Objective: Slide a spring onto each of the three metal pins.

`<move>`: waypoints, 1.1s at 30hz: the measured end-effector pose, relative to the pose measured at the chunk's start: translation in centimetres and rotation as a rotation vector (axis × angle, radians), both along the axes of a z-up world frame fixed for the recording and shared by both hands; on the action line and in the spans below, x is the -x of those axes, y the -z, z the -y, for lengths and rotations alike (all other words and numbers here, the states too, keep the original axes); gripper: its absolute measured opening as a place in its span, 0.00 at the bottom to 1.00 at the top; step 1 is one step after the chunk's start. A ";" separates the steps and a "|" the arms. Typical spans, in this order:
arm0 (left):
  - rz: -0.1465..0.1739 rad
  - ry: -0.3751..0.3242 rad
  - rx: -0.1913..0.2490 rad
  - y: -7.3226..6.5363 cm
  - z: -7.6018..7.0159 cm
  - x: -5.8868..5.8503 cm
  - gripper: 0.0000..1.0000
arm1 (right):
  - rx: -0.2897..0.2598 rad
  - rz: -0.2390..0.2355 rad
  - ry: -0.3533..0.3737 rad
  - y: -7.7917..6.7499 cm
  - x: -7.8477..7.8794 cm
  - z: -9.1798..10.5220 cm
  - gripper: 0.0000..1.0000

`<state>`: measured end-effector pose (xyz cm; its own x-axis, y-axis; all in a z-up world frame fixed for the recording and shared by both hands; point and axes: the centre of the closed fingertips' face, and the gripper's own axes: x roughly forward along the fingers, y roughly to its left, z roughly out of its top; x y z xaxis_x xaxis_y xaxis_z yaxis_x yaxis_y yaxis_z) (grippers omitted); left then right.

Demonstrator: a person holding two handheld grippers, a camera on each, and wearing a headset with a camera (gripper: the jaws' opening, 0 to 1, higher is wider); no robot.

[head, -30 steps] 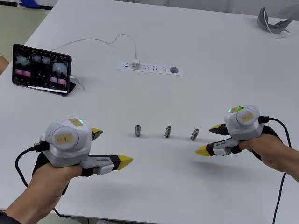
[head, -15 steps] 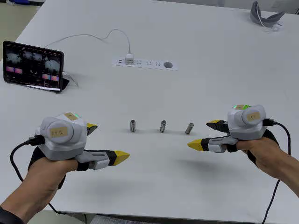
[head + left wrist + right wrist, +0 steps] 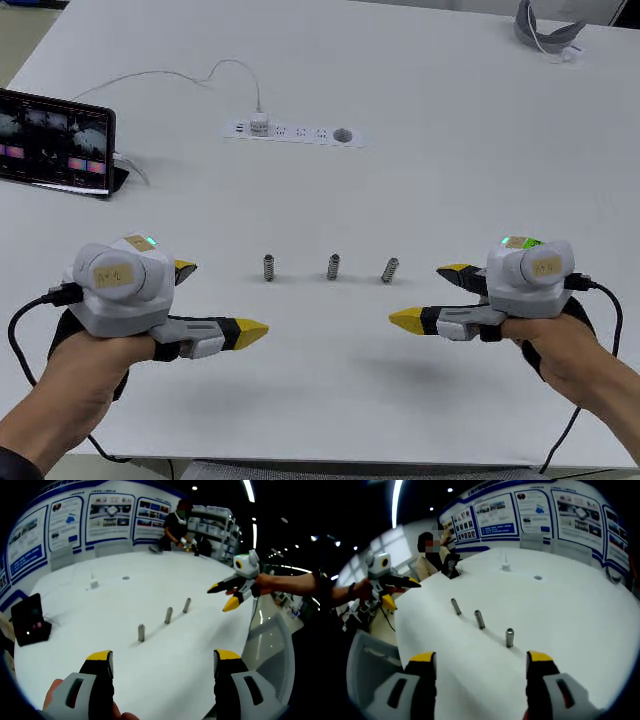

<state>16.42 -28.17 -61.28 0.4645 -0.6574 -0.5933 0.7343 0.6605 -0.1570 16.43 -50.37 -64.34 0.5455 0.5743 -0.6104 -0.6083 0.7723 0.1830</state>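
Centrally, three short upright pins (image 3: pixel 333 266) stand in a row on the white desk (image 3: pixel 450 150), each seemingly wrapped in a coiled spring (image 3: pixel 269 267). Left of the row, the left gripper (image 3: pixel 220 298) hovers, jaws wide and empty. Right of the row, the right gripper (image 3: pixel 428 295) gapes equally wide, holding nothing — tips toward the pins.

I'm viewing a white table (image 3: pixel 450 150) carrying: three pins (image 3: pixel 333 266) standing in a row; a power strip (image 3: pixel 292 132) lying behind them; a tablet (image 3: pixel 55 142) leaning at far left.
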 end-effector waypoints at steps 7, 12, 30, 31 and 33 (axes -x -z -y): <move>0.003 0.000 0.005 -0.1 0.0 -0.2 0.84 | -0.026 0.014 0.027 -0.6 0.6 -0.3 0.77; 0.001 -0.007 0.016 -0.3 0.0 -0.3 0.85 | -0.039 0.009 0.029 -0.5 1.3 -0.2 0.78; -0.001 0.017 0.027 -0.6 0.1 -0.3 0.77 | -0.056 0.004 0.045 -0.7 1.7 -0.1 0.80; -0.005 0.016 0.030 -0.7 0.1 -0.3 0.78 | -0.057 0.006 0.045 -0.7 1.7 -0.1 0.80; 0.001 0.020 0.029 -0.7 0.0 -0.3 0.77 | -0.058 0.006 0.044 -0.7 1.7 -0.1 0.81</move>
